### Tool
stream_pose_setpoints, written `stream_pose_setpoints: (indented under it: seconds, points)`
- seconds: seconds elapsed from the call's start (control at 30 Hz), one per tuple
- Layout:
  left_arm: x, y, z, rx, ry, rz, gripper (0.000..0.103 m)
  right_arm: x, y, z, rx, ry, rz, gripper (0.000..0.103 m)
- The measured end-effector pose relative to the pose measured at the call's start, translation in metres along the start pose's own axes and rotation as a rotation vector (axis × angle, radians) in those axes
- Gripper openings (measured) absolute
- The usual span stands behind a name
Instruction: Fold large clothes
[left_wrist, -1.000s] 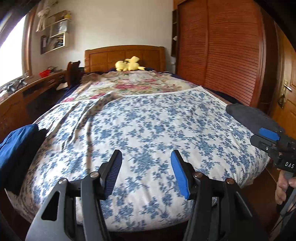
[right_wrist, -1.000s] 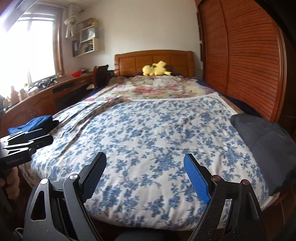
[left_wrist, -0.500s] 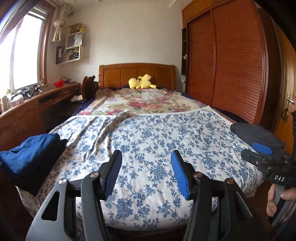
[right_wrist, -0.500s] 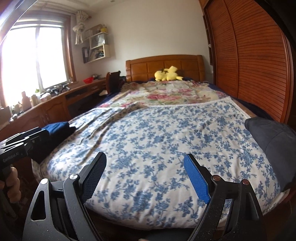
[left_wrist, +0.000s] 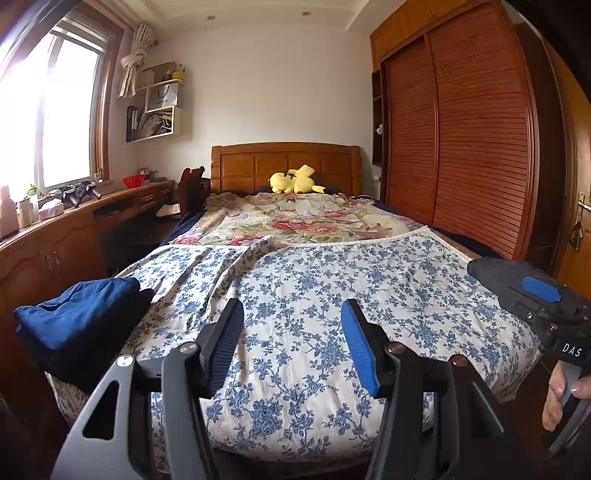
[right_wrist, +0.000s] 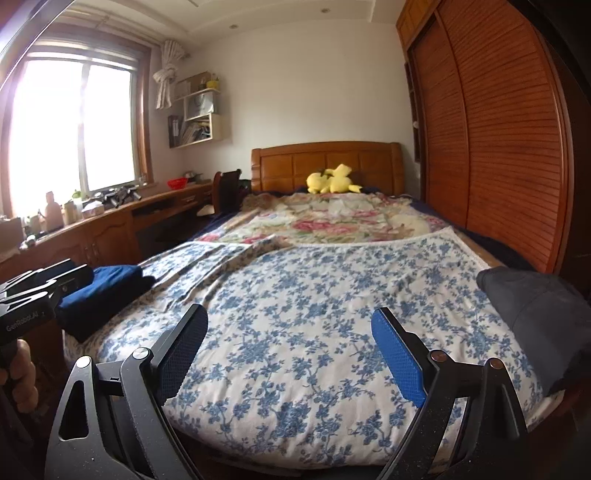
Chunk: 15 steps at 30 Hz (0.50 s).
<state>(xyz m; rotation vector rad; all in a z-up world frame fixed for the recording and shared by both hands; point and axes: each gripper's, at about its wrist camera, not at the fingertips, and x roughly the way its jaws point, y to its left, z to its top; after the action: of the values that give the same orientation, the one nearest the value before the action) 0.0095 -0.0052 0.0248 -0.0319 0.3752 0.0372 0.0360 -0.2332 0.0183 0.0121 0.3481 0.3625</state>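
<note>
A white cloth with blue flowers (left_wrist: 314, 295) lies spread over the foot half of the bed; it also shows in the right wrist view (right_wrist: 314, 314). A folded dark blue garment (left_wrist: 74, 317) sits at the bed's left edge (right_wrist: 107, 291). A dark grey garment (right_wrist: 543, 314) lies at the right edge. My left gripper (left_wrist: 291, 347) is open and empty, above the foot of the bed. My right gripper (right_wrist: 291, 354) is open and empty, held beside it; it shows at the right of the left wrist view (left_wrist: 546, 299).
A flowered quilt (left_wrist: 306, 221) and a yellow plush toy (left_wrist: 295, 181) lie near the wooden headboard (left_wrist: 284, 162). A long wooden desk (left_wrist: 74, 229) with clutter runs under the window on the left. A slatted wardrobe (left_wrist: 461, 147) stands on the right.
Both grippers have tilted up and pulled back from the bed, so more of the room and ceiling shows. Both stay open and empty. The clothes have not moved.
</note>
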Motion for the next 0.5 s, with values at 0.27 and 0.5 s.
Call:
stream_pose_setpoints:
  seconds: [0.27, 0.5]
  points:
    - [0.0036, -0.0001, -0.0049, -0.001, 0.008, 0.007, 0.054, 0.0012, -0.0026, -0.0029, 0.004, 0.003, -0.009, 0.092]
    - [0.0039, -0.0006, -0.0056, 0.003, 0.011, 0.001, 0.054, 0.0020, -0.0026, -0.0032, 0.004, 0.006, -0.007, 0.092]
